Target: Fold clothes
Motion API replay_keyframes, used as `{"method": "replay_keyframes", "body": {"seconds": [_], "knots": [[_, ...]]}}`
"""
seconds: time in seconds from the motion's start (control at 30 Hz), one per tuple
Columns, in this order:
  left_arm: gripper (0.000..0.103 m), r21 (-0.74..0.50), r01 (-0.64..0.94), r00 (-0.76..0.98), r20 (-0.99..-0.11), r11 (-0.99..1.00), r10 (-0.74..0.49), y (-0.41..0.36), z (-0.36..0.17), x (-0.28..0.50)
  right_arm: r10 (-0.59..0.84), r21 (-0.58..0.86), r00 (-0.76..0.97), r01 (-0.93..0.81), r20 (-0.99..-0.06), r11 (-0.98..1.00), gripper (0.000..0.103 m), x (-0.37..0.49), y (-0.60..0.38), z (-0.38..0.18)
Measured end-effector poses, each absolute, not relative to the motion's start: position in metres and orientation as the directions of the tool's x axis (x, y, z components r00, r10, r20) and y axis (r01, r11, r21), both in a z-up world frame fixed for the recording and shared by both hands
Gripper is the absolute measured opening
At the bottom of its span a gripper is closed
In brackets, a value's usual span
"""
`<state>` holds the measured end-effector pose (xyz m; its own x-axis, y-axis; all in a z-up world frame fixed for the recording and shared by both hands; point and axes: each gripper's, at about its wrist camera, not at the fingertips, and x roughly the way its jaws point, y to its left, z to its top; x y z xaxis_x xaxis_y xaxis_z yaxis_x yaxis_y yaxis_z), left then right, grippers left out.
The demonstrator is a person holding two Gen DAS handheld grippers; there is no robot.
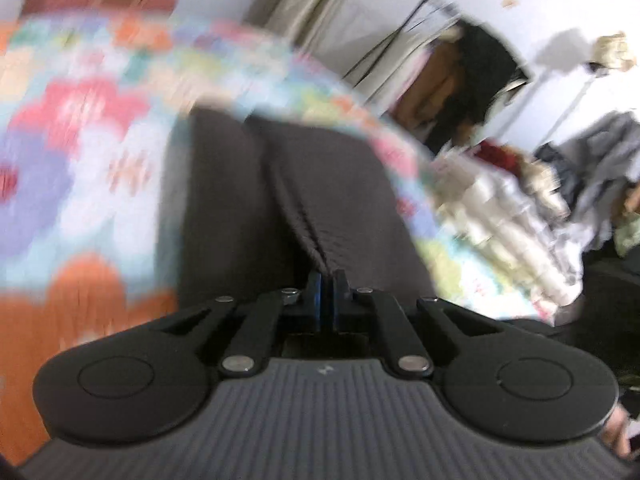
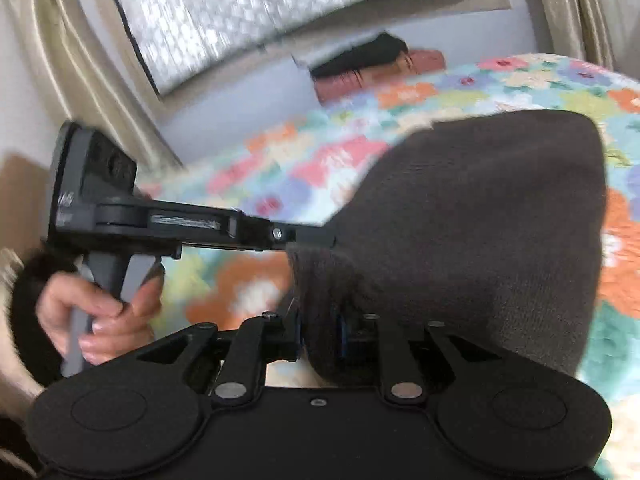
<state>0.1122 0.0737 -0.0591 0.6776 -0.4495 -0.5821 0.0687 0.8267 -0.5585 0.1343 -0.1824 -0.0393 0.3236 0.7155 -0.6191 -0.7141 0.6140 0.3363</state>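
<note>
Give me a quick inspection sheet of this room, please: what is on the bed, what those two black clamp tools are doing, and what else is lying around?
Surface: floral quilt spread over a bed.
Job's things: dark brown garment lying partly on the quilt, pinched at one end by both tools.
Clutter: heap of clothes beside the bed, blurred; dark and reddish folded items at the far edge of the bed.
Grippers: left gripper shut on the garment's edge; right gripper shut on a bunched fold; left hand holds its handle.
Cables: nothing seen.
Surroundings: beige curtains, foil-covered window, pale wall.
</note>
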Motion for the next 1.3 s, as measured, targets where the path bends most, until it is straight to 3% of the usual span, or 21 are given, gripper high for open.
{"method": "replay_keyframes", "body": {"seconds": [0.2, 0.37, 0.43, 0.47, 0.5, 0.6, 0.73, 0.83, 0.87, 0.93, 1.07, 1.1, 1.17, 1.3], "knots": [[0.005, -0.547, 0.063, 0.64, -0.62, 0.835, -0.454, 0.072, -0.068, 0.128, 0.608, 0.251, 0.323, -0.697, -0.725, 0.671, 0.021, 0.139, -0.17, -0.06], [0.009, -0.51, 0.096, 0.645, -0.623, 0.855, -0.443, 0.079, -0.057, 0.135, 0.651, 0.307, 0.338, -0.675, -0.68, 0.671, 0.029, 0.14, -0.167, -0.057], [0.023, -0.507, 0.116, 0.641, -0.619, 0.854, -0.454, 0.088, -0.046, 0.149, 0.653, 0.285, 0.315, -0.71, -0.689, 0.644, 0.03, 0.134, -0.159, -0.059], [0.043, -0.51, 0.135, 0.615, -0.629, 0.849, -0.476, 0.093, -0.04, 0.161, 0.654, 0.277, 0.302, -0.727, -0.693, 0.629, 0.033, 0.131, -0.154, -0.06], [0.051, -0.515, 0.144, 0.604, -0.631, 0.845, -0.488, 0.098, -0.035, 0.171, 0.671, 0.289, 0.267, -0.749, -0.692, 0.596, 0.043, 0.127, -0.149, -0.06], [0.051, -0.441, 0.181, 0.639, -0.627, 0.879, -0.446, 0.111, -0.014, 0.197, 0.712, 0.325, 0.159, -0.807, -0.684, 0.493, 0.044, 0.117, -0.135, -0.06], [0.054, -0.307, 0.248, 0.647, -0.654, 0.919, -0.392, 0.104, -0.006, 0.237, 0.723, 0.261, 0.221, -0.831, -0.655, 0.491, 0.045, 0.11, -0.14, -0.042], [0.067, -0.294, 0.299, 0.634, -0.65, 0.908, -0.419, 0.096, -0.009, 0.274, 0.748, 0.286, 0.313, -0.784, -0.585, 0.551, 0.05, 0.12, -0.161, -0.029], [0.074, -0.303, 0.309, 0.624, -0.651, 0.901, -0.433, 0.093, -0.012, 0.286, 0.747, 0.291, 0.353, -0.761, -0.563, 0.58, 0.056, 0.124, -0.167, -0.026], [0.079, -0.334, 0.31, 0.598, -0.659, 0.89, -0.456, 0.086, -0.02, 0.308, 0.709, 0.292, 0.461, -0.686, -0.533, 0.666, 0.06, 0.134, -0.183, -0.023], [0.076, -0.399, 0.263, 0.559, -0.679, 0.878, -0.476, 0.074, -0.04, 0.345, 0.568, 0.294, 0.612, -0.495, -0.551, 0.818, 0.061, 0.159, -0.212, -0.031], [0.049, -0.387, 0.244, 0.563, -0.69, 0.889, -0.455, 0.071, -0.044, 0.35, 0.542, 0.285, 0.623, -0.469, -0.564, 0.836, 0.061, 0.164, -0.216, -0.035], [0.012, -0.338, 0.239, 0.574, -0.707, 0.91, -0.413, 0.062, -0.047, 0.355, 0.491, 0.267, 0.643, -0.418, -0.588, 0.868, 0.061, 0.173, -0.224, -0.041], [0.009, -0.31, 0.257, 0.652, -0.643, 0.915, -0.401, 0.061, -0.025, 0.346, 0.521, 0.276, 0.642, -0.448, -0.563, 0.85, 0.061, 0.169, -0.228, -0.034]]}}
